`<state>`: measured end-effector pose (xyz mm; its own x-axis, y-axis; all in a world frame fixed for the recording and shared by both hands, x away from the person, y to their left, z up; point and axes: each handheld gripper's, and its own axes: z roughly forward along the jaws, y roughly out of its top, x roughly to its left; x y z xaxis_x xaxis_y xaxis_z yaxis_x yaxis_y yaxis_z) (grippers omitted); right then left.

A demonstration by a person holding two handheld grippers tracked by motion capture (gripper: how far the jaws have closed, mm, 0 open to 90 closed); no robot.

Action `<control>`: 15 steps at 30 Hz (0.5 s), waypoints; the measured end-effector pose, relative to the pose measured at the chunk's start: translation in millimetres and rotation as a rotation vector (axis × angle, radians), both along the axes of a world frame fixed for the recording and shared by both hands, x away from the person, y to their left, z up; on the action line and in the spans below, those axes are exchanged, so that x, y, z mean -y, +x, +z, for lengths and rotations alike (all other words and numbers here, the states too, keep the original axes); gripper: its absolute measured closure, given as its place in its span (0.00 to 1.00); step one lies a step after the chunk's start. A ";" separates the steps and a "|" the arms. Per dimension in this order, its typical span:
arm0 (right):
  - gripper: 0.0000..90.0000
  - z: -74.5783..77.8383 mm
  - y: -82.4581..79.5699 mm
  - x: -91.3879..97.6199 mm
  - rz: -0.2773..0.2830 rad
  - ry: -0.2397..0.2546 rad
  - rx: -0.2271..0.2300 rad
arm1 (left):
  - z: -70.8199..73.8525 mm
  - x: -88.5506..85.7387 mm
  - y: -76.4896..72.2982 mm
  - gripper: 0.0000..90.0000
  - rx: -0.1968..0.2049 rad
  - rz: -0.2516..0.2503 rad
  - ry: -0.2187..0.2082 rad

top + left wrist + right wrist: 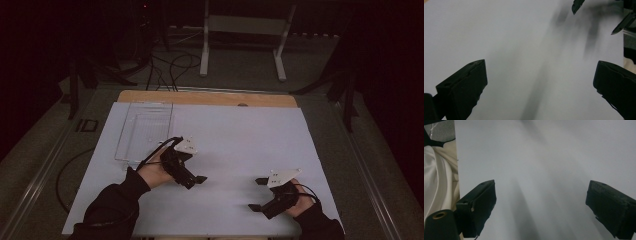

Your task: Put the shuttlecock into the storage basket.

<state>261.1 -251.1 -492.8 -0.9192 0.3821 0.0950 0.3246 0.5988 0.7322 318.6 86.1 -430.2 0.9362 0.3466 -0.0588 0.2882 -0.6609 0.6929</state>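
over the white worktop (225,130) both grippers, left (200,179) and right (257,195), hold their fingers apart, empty, near a faint clear tray (145,131), dim room behind.

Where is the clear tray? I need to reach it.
In the high view, the clear tray lies far left on the white sheet, just beyond the left tool.

No legible text, label, brand, number or sign appears in any of the views. The grey plates on the left gripper (200,179) and the right gripper (257,194) carry small dark marks, too small to read. The white sheet (230,135) is unprinted.
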 end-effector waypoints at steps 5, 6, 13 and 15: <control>0.10 0.0 -0.8 -1.1 0.003 0.000 -0.002 | -7.5 -2.7 -6.1 0.00 -0.015 -0.009 -0.004; 0.10 0.0 -0.9 -1.0 0.002 0.001 0.001 | -10.6 -4.7 -8.4 0.00 -0.019 -0.008 -0.006; 0.10 0.9 -1.1 -0.3 0.001 0.005 0.003 | -20.1 -12.4 -15.7 0.00 -0.030 -0.011 -0.007; 0.10 1.0 -1.1 -0.3 0.000 0.005 0.003 | -23.5 -15.0 -17.5 0.00 -0.032 -0.007 -0.007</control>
